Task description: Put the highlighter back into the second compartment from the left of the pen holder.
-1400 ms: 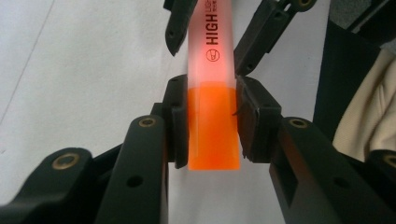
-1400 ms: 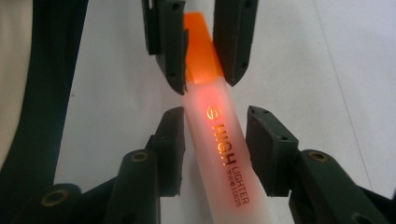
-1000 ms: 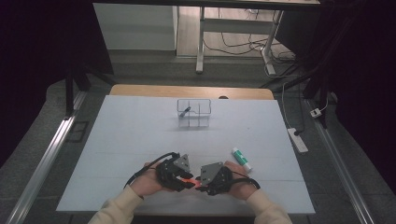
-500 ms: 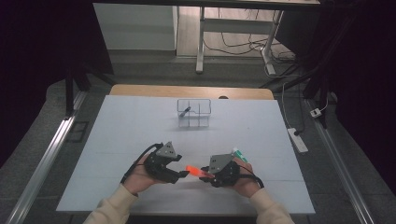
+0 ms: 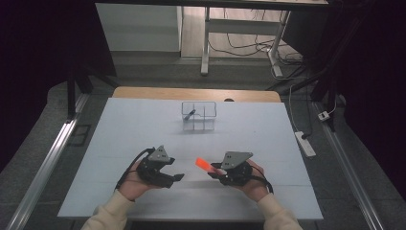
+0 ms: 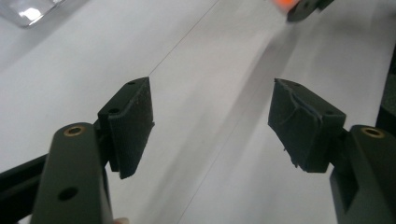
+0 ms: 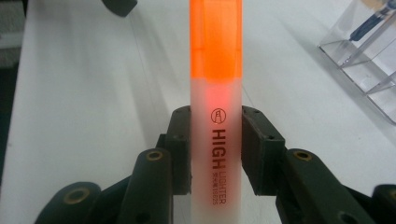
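An orange-capped highlighter [image 7: 216,107] with a frosted white barrel is clamped between the jaws of my right gripper [image 7: 215,149]. In the high view the highlighter [image 5: 203,165] sticks out leftward from the right gripper [image 5: 216,171], raised a little above the white table [image 5: 268,143]. My left gripper [image 5: 178,177] sits to its left near the front edge, open with nothing between its pads [image 6: 135,123]. Its own view catches the orange tip [image 6: 286,3] at the top edge, well beyond the open jaws.
A clear divided organizer [image 5: 198,115] stands at the back middle of the table with a dark pen [image 5: 190,114] in its left compartment; its corner appears as a clear box [image 7: 369,51] in the right gripper view. A white power strip [image 5: 305,143] lies off the table's right side.
The two grippers were together a second ago; they have drawn apart. The left gripper has let go and opened, and the highlighter stays in the right gripper, now lifted and angled up-left.
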The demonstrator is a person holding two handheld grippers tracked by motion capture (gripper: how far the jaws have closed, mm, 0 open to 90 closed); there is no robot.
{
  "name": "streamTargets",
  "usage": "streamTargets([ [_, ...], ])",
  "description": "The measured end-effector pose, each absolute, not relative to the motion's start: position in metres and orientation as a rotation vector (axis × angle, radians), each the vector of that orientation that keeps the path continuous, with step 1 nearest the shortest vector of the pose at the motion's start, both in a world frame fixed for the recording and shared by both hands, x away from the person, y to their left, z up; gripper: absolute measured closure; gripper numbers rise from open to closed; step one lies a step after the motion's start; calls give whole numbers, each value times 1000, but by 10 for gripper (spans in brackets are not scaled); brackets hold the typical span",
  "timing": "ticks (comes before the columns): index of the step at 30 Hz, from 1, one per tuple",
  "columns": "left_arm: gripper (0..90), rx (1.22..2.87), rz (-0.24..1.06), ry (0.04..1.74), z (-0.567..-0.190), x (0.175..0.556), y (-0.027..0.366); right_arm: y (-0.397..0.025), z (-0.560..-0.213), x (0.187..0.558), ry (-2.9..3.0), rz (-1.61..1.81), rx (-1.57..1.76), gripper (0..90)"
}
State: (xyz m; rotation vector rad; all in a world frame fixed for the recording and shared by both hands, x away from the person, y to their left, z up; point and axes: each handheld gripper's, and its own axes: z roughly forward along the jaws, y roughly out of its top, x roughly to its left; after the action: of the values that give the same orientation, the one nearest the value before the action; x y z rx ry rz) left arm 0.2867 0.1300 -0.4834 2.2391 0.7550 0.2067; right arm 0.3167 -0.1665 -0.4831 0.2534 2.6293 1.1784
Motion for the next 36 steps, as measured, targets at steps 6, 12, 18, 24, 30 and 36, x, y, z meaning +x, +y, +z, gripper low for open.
streamTargets([
  [6, 300, 2226, 213, 801, -486, 285, 145, -170, -481, 319, 2599, 1238, 306, 653],
  [12, 297, 2202, 233, 850, -488, 282, 160, -172, -481, 320, 2591, 1250, 326, 653],
  [18, 296, 2188, 255, 889, -491, 278, 173, -172, -481, 320, 2582, 1245, 343, 653],
  [24, 295, 2170, 296, 925, -494, 273, 187, -175, -480, 321, 2561, 1260, 368, 653],
  [30, 296, 2160, 331, 969, -499, 267, 200, -178, -479, 322, 2534, 1287, 407, 653],
  [36, 290, 2169, 317, 1000, -504, 262, 208, -180, -477, 325, 2497, 1318, 447, 653],
])
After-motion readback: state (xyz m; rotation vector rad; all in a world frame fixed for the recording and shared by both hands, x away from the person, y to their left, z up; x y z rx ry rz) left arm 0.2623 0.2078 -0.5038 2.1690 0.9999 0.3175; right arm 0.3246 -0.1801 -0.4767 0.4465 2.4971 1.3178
